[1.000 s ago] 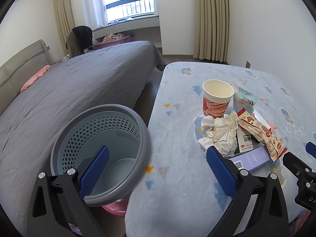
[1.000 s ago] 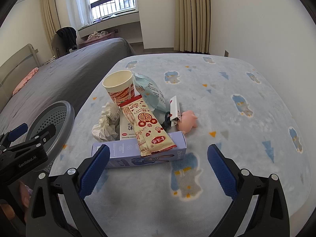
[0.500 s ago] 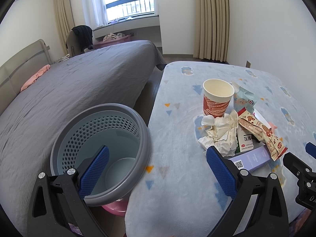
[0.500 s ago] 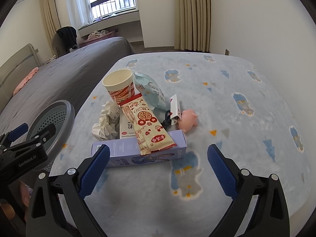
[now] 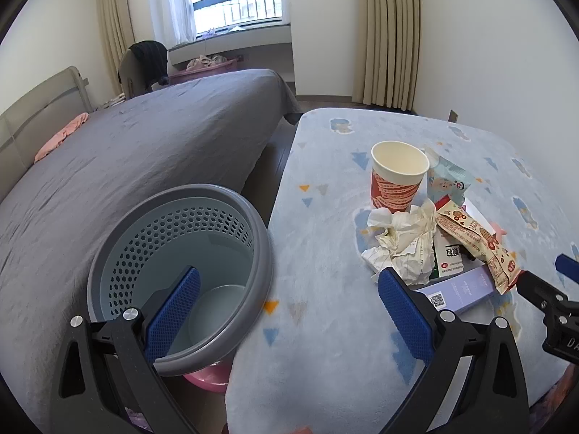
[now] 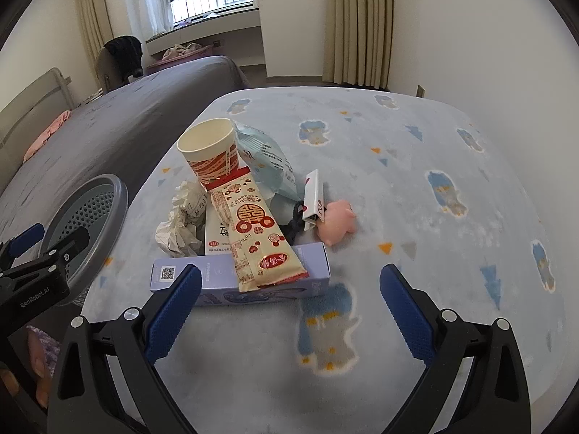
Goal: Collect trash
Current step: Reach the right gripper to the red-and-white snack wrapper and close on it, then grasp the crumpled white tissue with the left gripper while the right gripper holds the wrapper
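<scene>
Plainly, "GenRoboLAI" is printed on the left gripper (image 6: pixel 32 275), whose fingers stand wide, holding nothing, over the grey bin (image 5: pixel 181 264) beside the desk (image 5: pixel 325 325) edge. The right gripper (image 6: pixel 289 311) is likewise wide and empty, just short of the purple box (image 6: pixel 217 275), which carries a QR code. On that box lies a red-and-cream snack wrapper (image 6: pixel 253 231); behind it stand a paper cup (image 6: pixel 211 152) and crumpled tissue (image 6: pixel 181 220). Right of the box the blanket lies open.

White carton (image 6: pixel 217 233) mostly under snack wrapper (image 6: pixel 255 231)
</scene>
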Demonstrator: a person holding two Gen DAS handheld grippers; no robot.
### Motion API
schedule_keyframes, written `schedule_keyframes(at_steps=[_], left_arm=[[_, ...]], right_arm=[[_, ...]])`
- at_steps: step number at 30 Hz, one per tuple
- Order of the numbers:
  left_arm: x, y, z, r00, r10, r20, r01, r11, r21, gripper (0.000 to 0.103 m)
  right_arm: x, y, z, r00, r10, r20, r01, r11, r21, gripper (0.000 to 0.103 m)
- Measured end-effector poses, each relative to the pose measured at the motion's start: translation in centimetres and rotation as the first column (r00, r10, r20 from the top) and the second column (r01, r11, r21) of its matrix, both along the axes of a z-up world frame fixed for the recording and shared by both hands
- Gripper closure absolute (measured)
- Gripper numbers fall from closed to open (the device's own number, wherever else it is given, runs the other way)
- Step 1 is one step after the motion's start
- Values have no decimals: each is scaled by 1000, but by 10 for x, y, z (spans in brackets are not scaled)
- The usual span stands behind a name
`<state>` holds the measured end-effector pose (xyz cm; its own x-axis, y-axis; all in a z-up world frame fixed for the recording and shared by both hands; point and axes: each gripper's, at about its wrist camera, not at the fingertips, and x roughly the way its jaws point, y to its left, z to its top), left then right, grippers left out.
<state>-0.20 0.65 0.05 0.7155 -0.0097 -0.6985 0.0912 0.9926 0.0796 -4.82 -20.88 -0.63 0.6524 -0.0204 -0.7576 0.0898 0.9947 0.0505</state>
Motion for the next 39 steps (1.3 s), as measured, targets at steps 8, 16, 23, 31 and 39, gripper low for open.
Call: schedule_keyframes(at_steps=[8, 16, 23, 31, 39], left_arm=[[0, 0, -2, 1000, 8, 5, -8, 1000, -6, 6], [3, 2, -6, 1000, 4, -14, -4, 1000, -9, 6], [4, 2, -9, 1000, -3, -23, 3, 1000, -7, 6], [1, 1, -9, 1000, -18, -11, 18, 1000, -12, 6], [2, -11, -13, 998, -54, -14, 54, 999, 4, 6]], right_arm=[[43, 7, -4, 995, 90, -48, -92, 995, -42, 9], [69, 13, -18, 987, 126, -96, -131, 990, -43, 14], [81, 22, -32, 976, 158, -151, -166, 985, -46, 43], [77, 23, -30, 973, 180, -143, -184, 983, -18, 66], [57, 14, -11, 983, 167, -75, -163, 985, 51, 66]])
